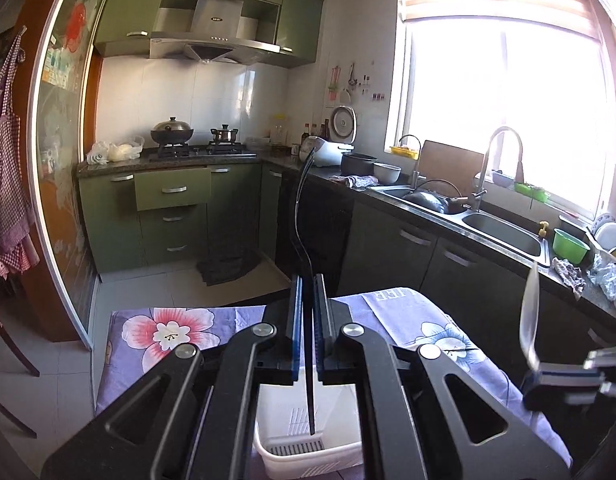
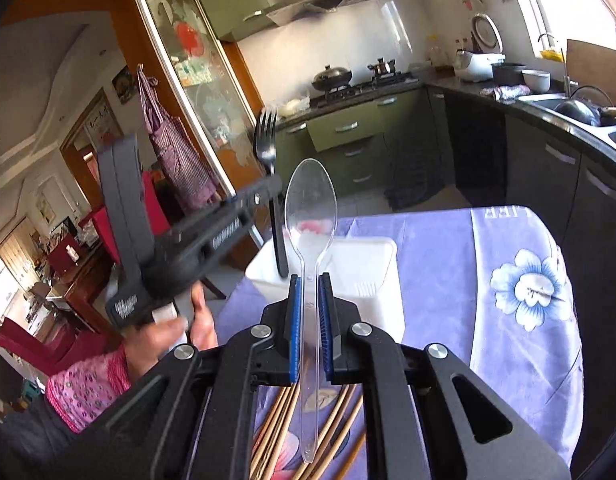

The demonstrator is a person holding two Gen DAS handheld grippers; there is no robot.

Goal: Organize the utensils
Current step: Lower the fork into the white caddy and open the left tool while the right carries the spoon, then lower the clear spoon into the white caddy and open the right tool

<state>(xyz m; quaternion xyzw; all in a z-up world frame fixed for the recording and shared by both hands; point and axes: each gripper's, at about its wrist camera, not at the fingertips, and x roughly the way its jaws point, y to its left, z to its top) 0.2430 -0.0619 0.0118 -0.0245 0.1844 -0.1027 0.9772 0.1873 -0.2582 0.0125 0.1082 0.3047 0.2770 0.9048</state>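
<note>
My left gripper (image 1: 308, 280) is shut on a black fork (image 1: 302, 216), held upright with its handle end down inside a white plastic utensil basket (image 1: 339, 458). In the right wrist view the same fork (image 2: 266, 140) stands in the left gripper (image 2: 274, 196) over the basket (image 2: 367, 264). My right gripper (image 2: 309, 280) is shut on a clear plastic spoon (image 2: 311, 204), bowl up, just short of the basket. The spoon also shows at the right of the left wrist view (image 1: 530, 312). Several wooden chopsticks (image 2: 276, 432) lie on the cloth under the right gripper.
The basket sits on a table with a purple flowered cloth (image 2: 487, 280). A kitchen counter with a double sink (image 1: 503, 236) runs along the right. Green cabinets and a stove (image 1: 196, 148) stand at the back. An apron (image 1: 8, 184) hangs by the door on the left.
</note>
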